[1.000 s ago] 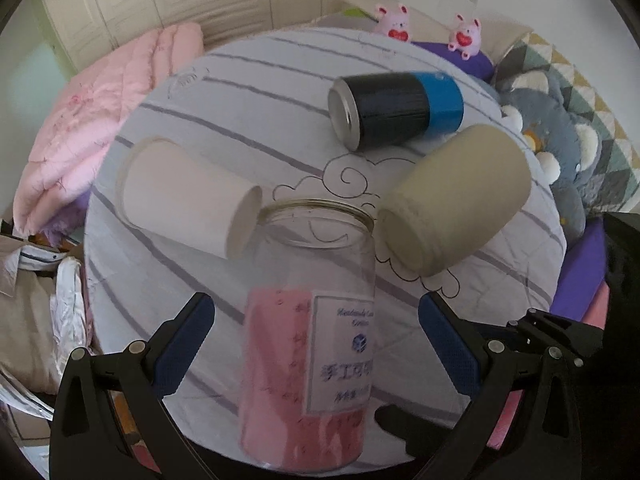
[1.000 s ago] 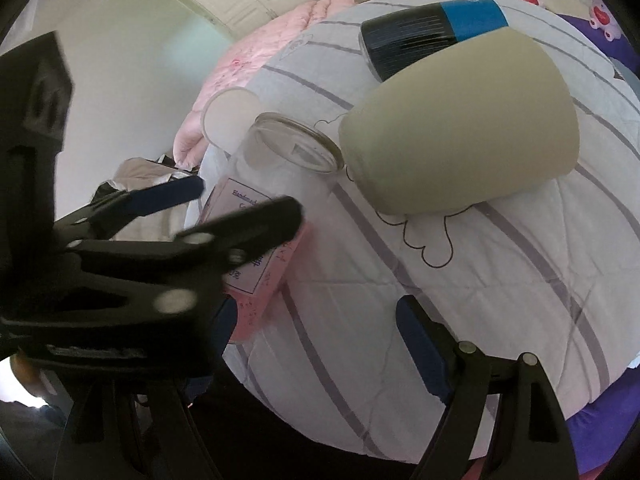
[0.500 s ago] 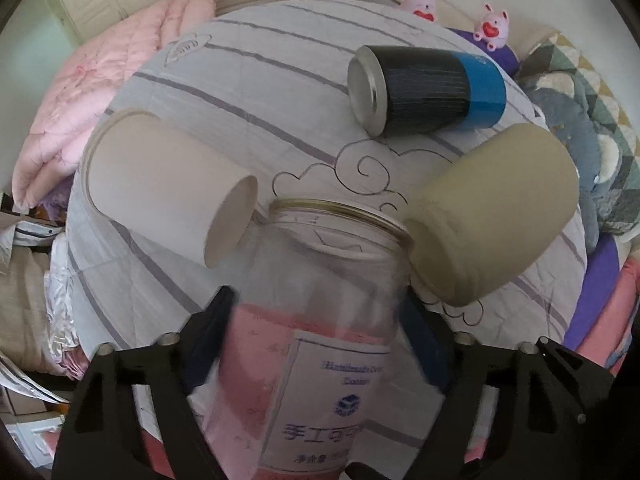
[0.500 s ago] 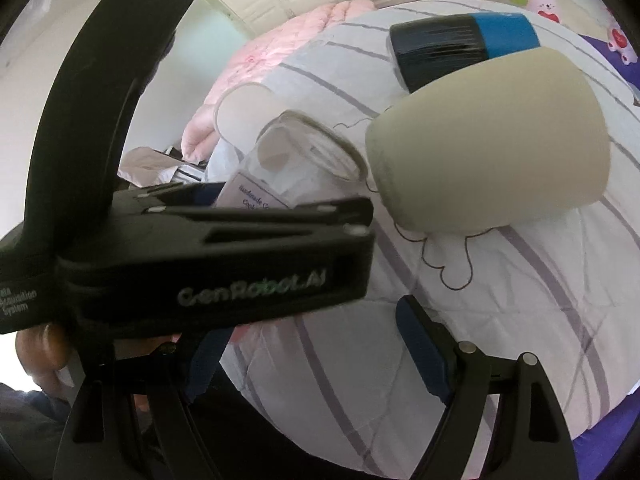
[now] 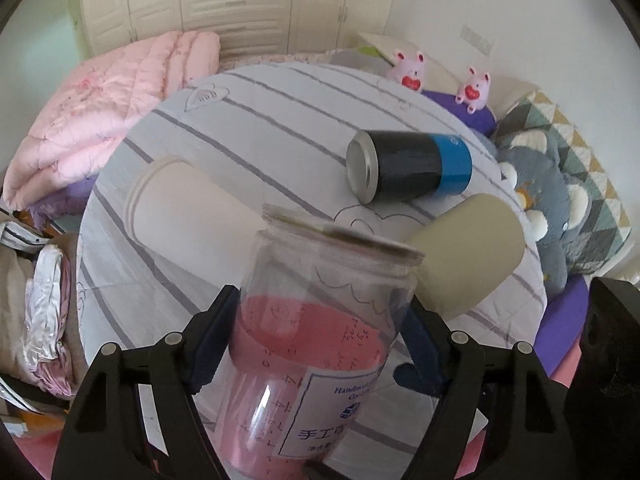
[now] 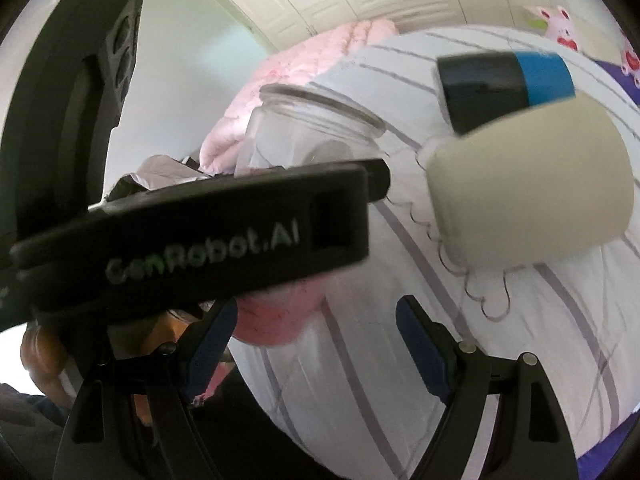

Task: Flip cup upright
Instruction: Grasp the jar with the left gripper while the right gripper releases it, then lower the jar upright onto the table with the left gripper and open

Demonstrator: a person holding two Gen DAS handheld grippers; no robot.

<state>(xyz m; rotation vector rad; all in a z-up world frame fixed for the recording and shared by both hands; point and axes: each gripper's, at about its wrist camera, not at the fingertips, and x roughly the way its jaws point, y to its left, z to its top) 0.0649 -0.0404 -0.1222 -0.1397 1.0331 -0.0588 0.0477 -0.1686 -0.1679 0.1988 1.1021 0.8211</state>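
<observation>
My left claw (image 5: 320,344): closed on the clear jar (image 5: 316,320), blue pads pressed to both its sides, mouth tilted up and away from me.
My right claw (image 6: 316,344): spread wide with nothing between the pads, hanging over the striped sheet (image 6: 400,380).
Jar contents: pink filling in the lower part, white printed label (image 5: 336,420) facing me; the bottom runs out of the left view.
Jar in the right view: only the rim and upper glass (image 6: 312,128) show; the rest sits behind my left claw's black body (image 6: 200,232), which fills the left half.
Hard to read: the rim is smeared with motion blur, and the label's small print is too soft to make out.
White cup (image 5: 188,204): lying on its side on the sheet, its narrow end hidden behind the jar.
Beige cup (image 5: 468,256): on its side, right of the jar, its near edge covered by the glass.
Black-and-blue can (image 5: 408,168): on its side, beyond the beige cup.
Further out: pink quilt (image 5: 104,112), two pink plush toys (image 5: 408,76) and a grey plush (image 5: 560,208) round the bed's edge.
Change from a second ago: my left pads then stood apart either side of the jar as it lay on the sheet; now they clamp it and it is raised, and more of the room shows above.
Change, right view: my left claw has swung across and now covers most of the jar.
</observation>
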